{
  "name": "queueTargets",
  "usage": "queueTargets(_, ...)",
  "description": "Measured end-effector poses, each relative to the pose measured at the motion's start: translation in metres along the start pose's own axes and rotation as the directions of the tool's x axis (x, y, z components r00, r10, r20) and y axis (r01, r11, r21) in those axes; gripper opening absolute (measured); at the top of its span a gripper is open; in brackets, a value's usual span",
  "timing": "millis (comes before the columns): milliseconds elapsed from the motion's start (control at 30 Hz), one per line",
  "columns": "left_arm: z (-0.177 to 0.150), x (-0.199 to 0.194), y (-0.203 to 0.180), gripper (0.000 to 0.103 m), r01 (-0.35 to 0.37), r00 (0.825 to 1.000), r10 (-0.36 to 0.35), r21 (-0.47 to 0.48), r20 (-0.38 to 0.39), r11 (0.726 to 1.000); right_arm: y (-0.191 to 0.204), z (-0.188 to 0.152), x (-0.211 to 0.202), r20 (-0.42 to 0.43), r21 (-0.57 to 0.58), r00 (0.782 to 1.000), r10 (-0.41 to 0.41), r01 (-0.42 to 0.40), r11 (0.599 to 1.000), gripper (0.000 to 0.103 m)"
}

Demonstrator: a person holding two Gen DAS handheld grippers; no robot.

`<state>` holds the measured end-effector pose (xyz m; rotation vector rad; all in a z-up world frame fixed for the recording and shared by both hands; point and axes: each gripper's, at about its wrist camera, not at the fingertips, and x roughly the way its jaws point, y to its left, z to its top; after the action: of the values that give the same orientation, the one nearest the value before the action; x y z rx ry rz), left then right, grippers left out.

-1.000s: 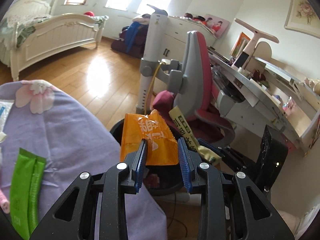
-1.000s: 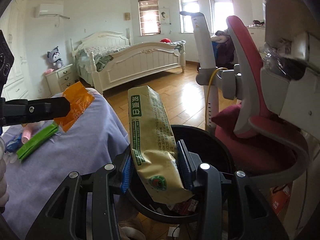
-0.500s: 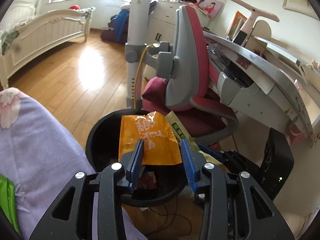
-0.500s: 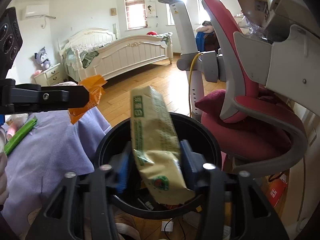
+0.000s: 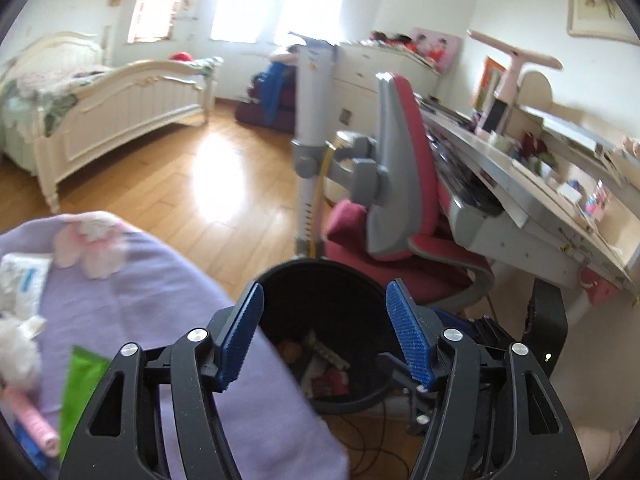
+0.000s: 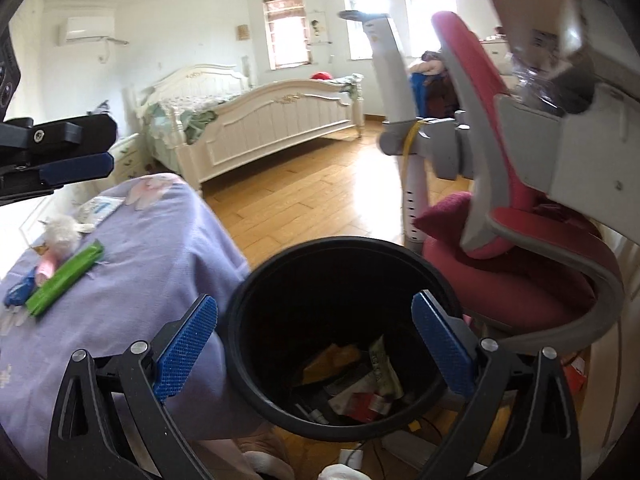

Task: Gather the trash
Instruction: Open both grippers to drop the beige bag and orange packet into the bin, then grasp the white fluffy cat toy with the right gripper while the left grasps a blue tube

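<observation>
Both sets of jaws are opening and hold nothing: the left gripper (image 5: 324,334) and the right gripper (image 6: 314,346) each hang over the black trash bin (image 6: 240,320), blue pads spread wide with only the bin's dark mouth between them. Wrappers already lie at the bin's bottom, an orange packet (image 6: 334,358) and a yellowish packet (image 6: 384,366) among them. What is left to collect sits on the lilac-covered tabletop (image 6: 160,248), to the left of the bin: a green stick packet (image 6: 66,278), with a pink item (image 6: 44,268) and a white fluffy wad (image 6: 62,232) just beside it and a blue wrapper (image 6: 18,290) near its lower end. The green stick packet lies flat, its long axis running diagonally in the right wrist view, from low left up toward the right and the bin. In the left wrist view it shows at the lower left edge (image 5: 82,392), near the left jaws, so the left hand looks the nearer one. A grasp would likely go best across the packet's narrow width, jaws turned square to its length.
</observation>
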<state>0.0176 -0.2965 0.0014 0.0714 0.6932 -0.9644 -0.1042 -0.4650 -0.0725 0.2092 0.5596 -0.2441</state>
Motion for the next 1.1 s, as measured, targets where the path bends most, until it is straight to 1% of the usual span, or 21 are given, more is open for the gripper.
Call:
queueTargets(33,-0.002,-0.009,0.007,0.077,-0.029,0.999,0.029,-0.008,0.017,1.000,0.006,0.002,-0.001,0.005,-0.008,1.000,0.019,-0.019,1.000,0.097)
queueTargets(100,-0.009,-0.031,0.025,0.077,-0.106,0.994,0.107,-0.025,0.028,0.994,0.018,0.008,-0.002,0.002,-0.016,0.998,0.055,-0.055,0.998,0.097)
queueTargets(167,-0.017,-0.053,0.047,0.077,-0.183,0.982,0.185,-0.061,0.029,0.981,0.031,0.015,-0.001,-0.011,-0.021,0.997,0.081,-0.082,0.996,0.097)
queueTargets(200,-0.023,-0.066,0.060,0.077,-0.225,0.973,0.229,-0.091,0.035,0.970,0.038,0.018,0.000,-0.021,-0.030,0.995,0.098,-0.099,0.995,0.097)
queueTargets(267,-0.035,-0.088,0.086,0.077,-0.308,0.949,0.314,-0.142,0.029,0.941,0.057,0.025,0.004,-0.042,-0.068,0.992,0.123,-0.126,0.990,0.097)
queueTargets(300,-0.043,-0.099,0.101,0.077,-0.355,0.932,0.362,-0.173,0.012,0.919,0.067,0.029,0.005,-0.053,-0.088,0.989,0.141,-0.145,0.985,0.097)
queueTargets(333,-0.051,-0.110,0.116,0.077,-0.384,0.921,0.391,-0.209,-0.008,0.900,0.077,0.033,0.007,-0.064,-0.104,0.985,0.162,-0.169,0.980,0.097)
queueTargets(367,-0.056,-0.119,0.129,0.077,-0.399,0.914,0.406,-0.240,-0.022,0.885,0.088,0.038,0.008,-0.074,-0.122,0.981,0.181,-0.189,0.974,0.097)
queueTargets(433,-0.071,-0.142,0.156,0.077,-0.449,0.888,0.458,-0.303,-0.043,0.841,0.111,0.045,0.011,-0.097,-0.161,0.970,0.225,-0.238,0.958,0.097)
queueTargets(500,-0.086,-0.163,0.176,0.077,-0.499,0.858,0.510,-0.344,-0.064,0.795,0.132,0.051,0.015,-0.125,-0.181,0.954,0.273,-0.292,0.939,0.097)
queueTargets(567,-0.101,-0.175,0.192,0.077,-0.539,0.833,0.543,-0.368,-0.102,0.758,0.153,0.057,0.019,-0.158,-0.191,0.934,0.321,-0.347,0.918,0.096)
queueTargets(600,-0.108,-0.180,0.202,0.074,-0.558,0.822,0.557,-0.375,-0.124,0.740,0.164,0.060,0.022,-0.175,-0.194,0.923,0.343,-0.374,0.907,0.093)
queueTargets(633,-0.113,-0.182,0.209,0.072,-0.571,0.814,0.563,-0.376,-0.144,0.730,0.174,0.063,0.025,-0.191,-0.197,0.912,0.362,-0.397,0.897,0.090)
queueTargets(667,-0.118,-0.184,0.216,0.068,-0.586,0.805,0.568,-0.375,-0.172,0.718,0.187,0.066,0.028,-0.210,-0.199,0.898,0.386,-0.426,0.882,0.090)
queueTargets(700,-0.122,-0.184,0.222,0.064,-0.593,0.802,0.565,-0.375,-0.194,0.712,0.197,0.070,0.031,-0.223,-0.200,0.885,0.408,-0.451,0.869,0.088)
queueTargets(767,-0.132,-0.187,0.234,0.060,-0.593,0.803,0.551,-0.388,-0.227,0.706,0.220,0.078,0.037,-0.248,-0.219,0.866,0.434,-0.486,0.846,0.086)
queueTargets(833,-0.138,-0.186,0.242,0.058,-0.601,0.798,0.547,-0.391,-0.251,0.697,0.242,0.083,0.044,-0.270,-0.248,0.855,0.442,-0.505,0.827,0.086)
queueTargets(900,-0.142,-0.185,0.249,0.051,-0.602,0.798,0.540,-0.396,-0.267,0.694,0.263,0.087,0.054,-0.301,-0.272,0.841,0.450,-0.528,0.804,0.086)
queueTargets(933,-0.146,-0.185,0.251,0.049,-0.607,0.795,0.543,-0.395,-0.273,0.690,0.272,0.088,0.060,-0.309,-0.281,0.837,0.451,-0.533,0.798,0.086)
queueTargets(1000,-0.150,-0.185,0.256,0.042,-0.596,0.802,0.529,-0.416,-0.276,0.687,0.290,0.090,0.073,-0.341,-0.294,0.827,0.447,-0.545,0.785,0.086)
queueTargets(1100,-0.149,-0.184,0.257,0.038,-0.600,0.799,0.533,-0.408,-0.278,0.688,0.313,0.091,0.090,-0.367,-0.315,0.827,0.426,-0.541,0.780,0.086)
